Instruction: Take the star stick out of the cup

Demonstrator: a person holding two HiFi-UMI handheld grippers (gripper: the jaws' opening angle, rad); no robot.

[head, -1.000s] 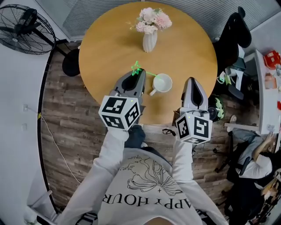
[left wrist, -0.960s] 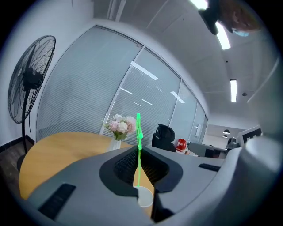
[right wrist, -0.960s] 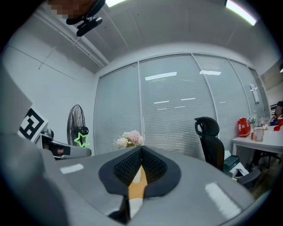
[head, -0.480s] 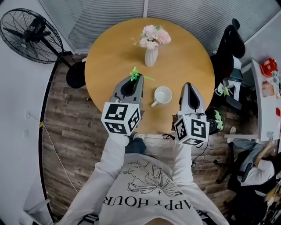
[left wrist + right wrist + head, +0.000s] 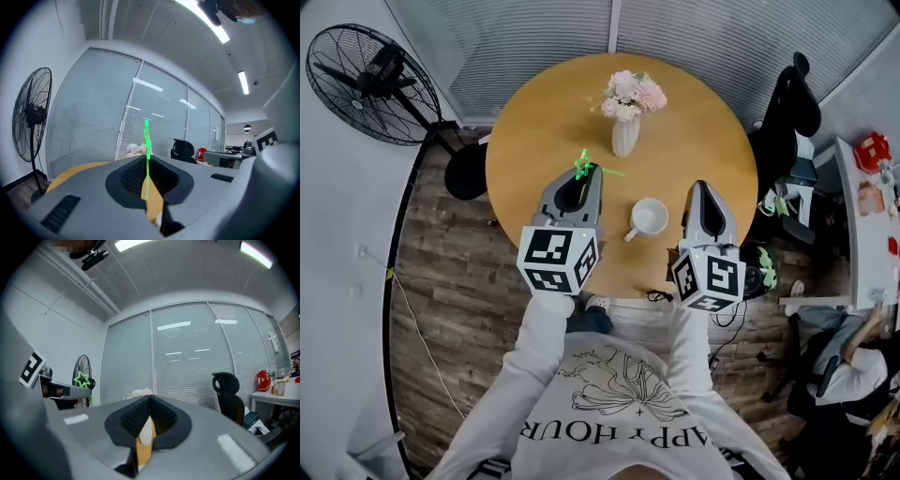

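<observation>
My left gripper (image 5: 590, 170) is shut on the green star stick (image 5: 582, 165), which it holds above the round wooden table (image 5: 544, 122). The star sits just past the jaw tips and the thin stem sticks out to the right. In the left gripper view the stick (image 5: 146, 140) stands upright, pinched between the jaws of that gripper (image 5: 146, 158). The white cup (image 5: 651, 216) stands on the table, to the right of that gripper and nearer to me, apart from the stick. To the right of the cup hangs my right gripper (image 5: 705, 186), shut and empty (image 5: 150, 399). Its view shows the star (image 5: 82, 379) at far left.
A white vase of pink flowers (image 5: 626, 127) stands at the table's middle, beyond both grippers. A standing fan (image 5: 366, 80) is on the floor at the far left. A black office chair (image 5: 787, 103) and a cluttered desk (image 5: 867, 187) are on the right.
The left gripper with the star stick has drawn up and away from the cup, so the stem's end is now well apart from it. The right gripper has barely moved.
</observation>
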